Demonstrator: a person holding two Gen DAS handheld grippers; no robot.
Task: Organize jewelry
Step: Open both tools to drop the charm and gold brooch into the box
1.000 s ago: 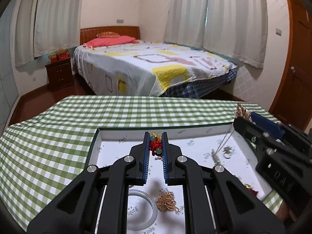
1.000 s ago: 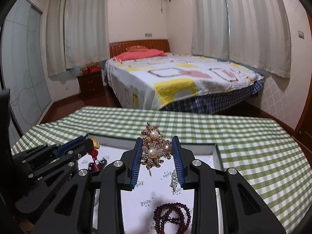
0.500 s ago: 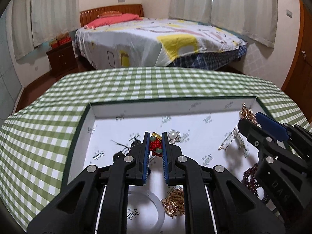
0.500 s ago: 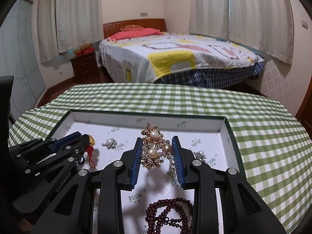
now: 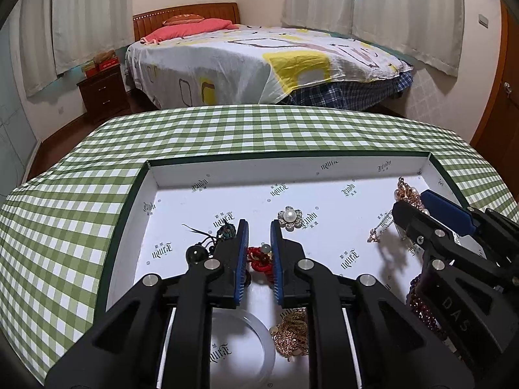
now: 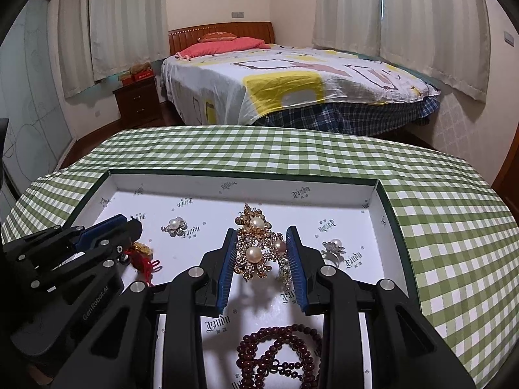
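Note:
A shallow white-lined box (image 5: pixel 292 155) (image 6: pixel 243 176) lies on the green checked tablecloth and holds the jewelry. My left gripper (image 5: pixel 259 223) (image 6: pixel 129 223) is low over the box's left half. Its jaws are opening, and a red knotted charm (image 5: pixel 259 259) (image 6: pixel 144 261) lies on the box floor between the pads, slack. My right gripper (image 6: pixel 261 228) (image 5: pixel 410 201) is shut on a gold brooch with pearls (image 6: pixel 256 249) (image 5: pixel 405 191), held just above the floor at the box's right half.
Inside the box lie a pearl flower brooch (image 5: pixel 290 217) (image 6: pixel 175 225), a dark bead tassel (image 5: pixel 198 254), a clear bangle (image 5: pixel 240 340), a gold chain heap (image 5: pixel 290 334), a thin chain (image 5: pixel 379 230), a pearl ring (image 6: pixel 334 248) and a dark red bead bracelet (image 6: pixel 279 356). A bed stands beyond the table.
Both grippers came down into the box. The red charm slid lower between the left pads onto the box floor. The right gripper kept hold of the brooch.

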